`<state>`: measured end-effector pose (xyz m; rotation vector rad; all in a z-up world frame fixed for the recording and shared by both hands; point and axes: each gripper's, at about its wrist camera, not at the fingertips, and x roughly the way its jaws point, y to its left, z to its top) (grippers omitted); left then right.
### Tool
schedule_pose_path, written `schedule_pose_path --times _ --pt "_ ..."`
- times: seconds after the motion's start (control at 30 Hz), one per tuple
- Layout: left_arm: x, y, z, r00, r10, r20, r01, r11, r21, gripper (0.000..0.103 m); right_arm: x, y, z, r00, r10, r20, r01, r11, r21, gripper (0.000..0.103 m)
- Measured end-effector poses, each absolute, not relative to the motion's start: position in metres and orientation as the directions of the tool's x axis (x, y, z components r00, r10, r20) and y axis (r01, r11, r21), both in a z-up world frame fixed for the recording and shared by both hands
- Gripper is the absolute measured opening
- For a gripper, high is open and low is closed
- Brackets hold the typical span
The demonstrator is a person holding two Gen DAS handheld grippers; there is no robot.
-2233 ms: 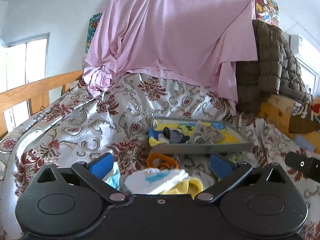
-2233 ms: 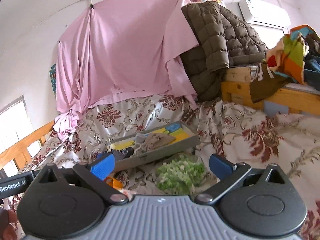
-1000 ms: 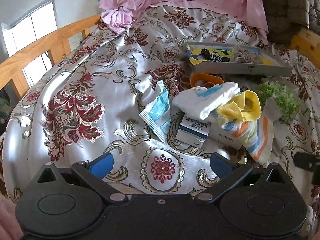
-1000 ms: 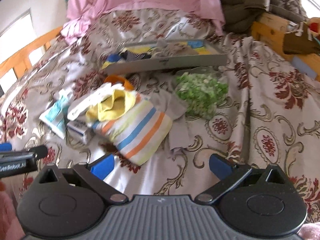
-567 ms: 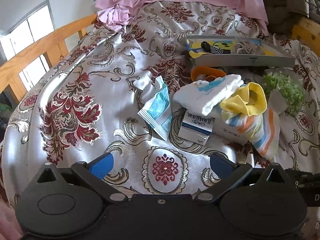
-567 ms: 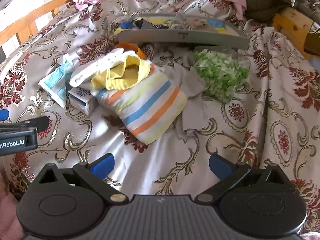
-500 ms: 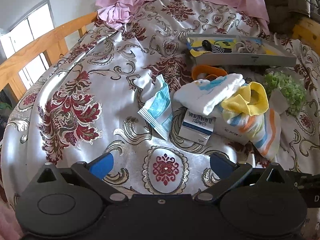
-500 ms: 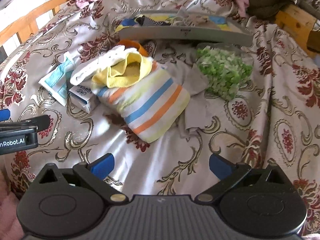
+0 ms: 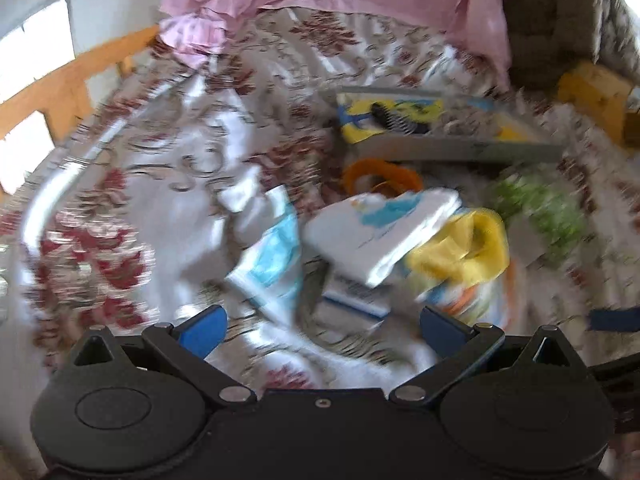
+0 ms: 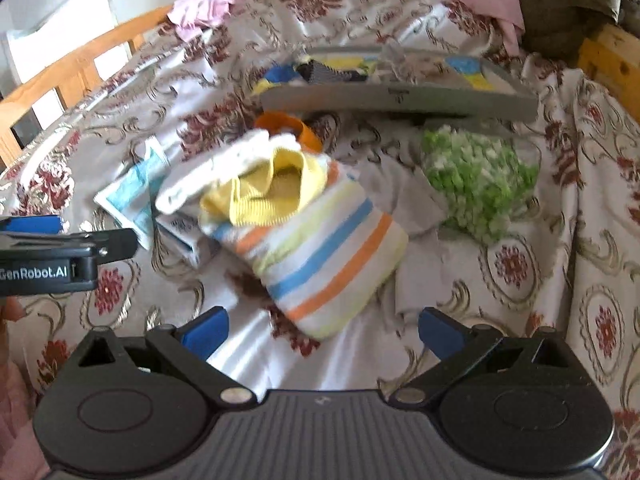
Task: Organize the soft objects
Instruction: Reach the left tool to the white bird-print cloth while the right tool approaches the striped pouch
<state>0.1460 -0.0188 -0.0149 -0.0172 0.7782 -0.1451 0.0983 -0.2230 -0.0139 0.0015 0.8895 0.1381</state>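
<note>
Item: striped sock (image 10: 320,248), atop heap on bed (image 10: 560,280); my left gripper (image 9: 320,320) and right gripper (image 10: 320,326) released, empty; risk: grasp drags neighbouring white cloth (image 10: 224,168)

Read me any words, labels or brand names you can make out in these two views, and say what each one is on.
"GenRobot.AI" (the G partly cut off): on the side of the left gripper, seen from the right wrist view.
Small dark mark on the grey tray front wall: too small to read.
Print on the small white and blue box: blurred, unreadable.
Nothing else is legible.
</note>
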Motion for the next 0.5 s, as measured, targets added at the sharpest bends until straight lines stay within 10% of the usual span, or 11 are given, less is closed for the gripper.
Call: schedule_pose_path --times 0.5 --pt "0.204 -0.008 -0.025 0.653 -0.378 -0.656 0.181 0.92 -0.349 0.102 0.128 -0.228 -0.013 0.704 0.188 -0.685 -0.24 0.971 0.02 0.103"
